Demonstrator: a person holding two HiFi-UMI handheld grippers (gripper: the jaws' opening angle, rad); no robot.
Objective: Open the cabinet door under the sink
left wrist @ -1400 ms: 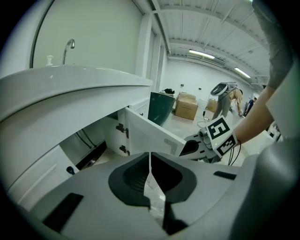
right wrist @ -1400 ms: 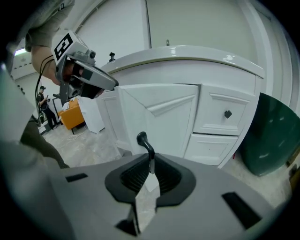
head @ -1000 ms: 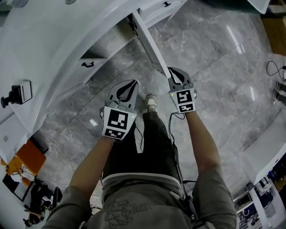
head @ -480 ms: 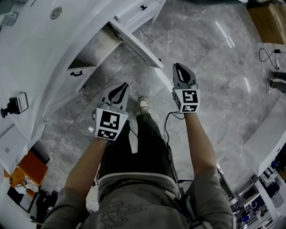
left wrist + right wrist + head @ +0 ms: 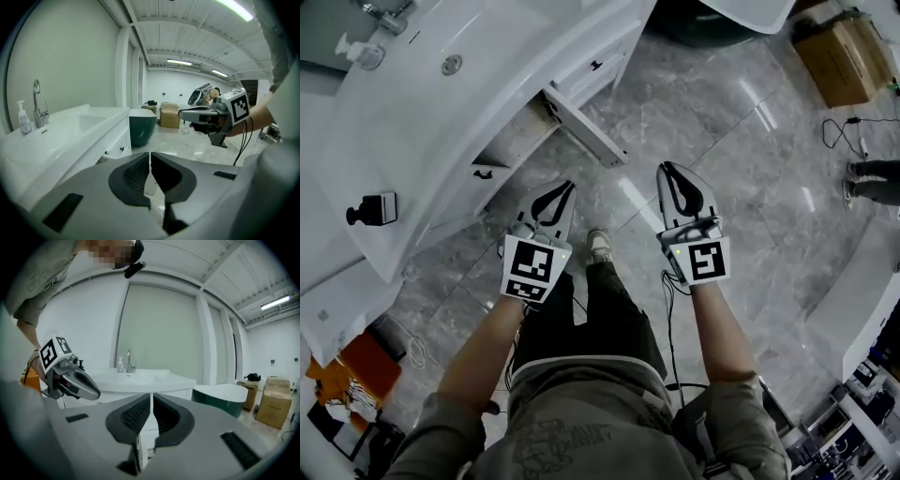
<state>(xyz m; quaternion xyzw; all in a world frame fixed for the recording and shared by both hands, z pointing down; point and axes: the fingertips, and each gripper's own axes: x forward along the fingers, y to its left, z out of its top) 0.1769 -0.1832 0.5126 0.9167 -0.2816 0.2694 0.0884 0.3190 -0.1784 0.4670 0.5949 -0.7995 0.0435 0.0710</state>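
Note:
The white cabinet door (image 5: 584, 127) under the sink (image 5: 441, 103) stands swung open, edge-on to me, with the dark inside of the cabinet (image 5: 517, 131) showing behind it. My left gripper (image 5: 565, 187) is shut and empty, a short way in front of the door. Level with it to the right, my right gripper (image 5: 666, 170) is also shut on nothing, clear of the door's free end. In the left gripper view the jaws (image 5: 150, 155) meet, and the vanity (image 5: 101, 133) lies to the left. The right gripper view shows its pads (image 5: 151, 396) closed, facing the sink (image 5: 140, 378).
A dark green bathtub (image 5: 142, 125) and cardboard boxes (image 5: 834, 56) stand past the vanity. A faucet (image 5: 37, 101) and soap bottle (image 5: 23, 119) sit on the sink top. Cables (image 5: 848, 127) lie on the grey marble floor (image 5: 750, 206). My shoe (image 5: 599, 246) is between the grippers.
The right gripper has come off the door's edge and both grippers have drawn back from the cabinet. The door stays open, and the view has shifted to show more of the sink top.

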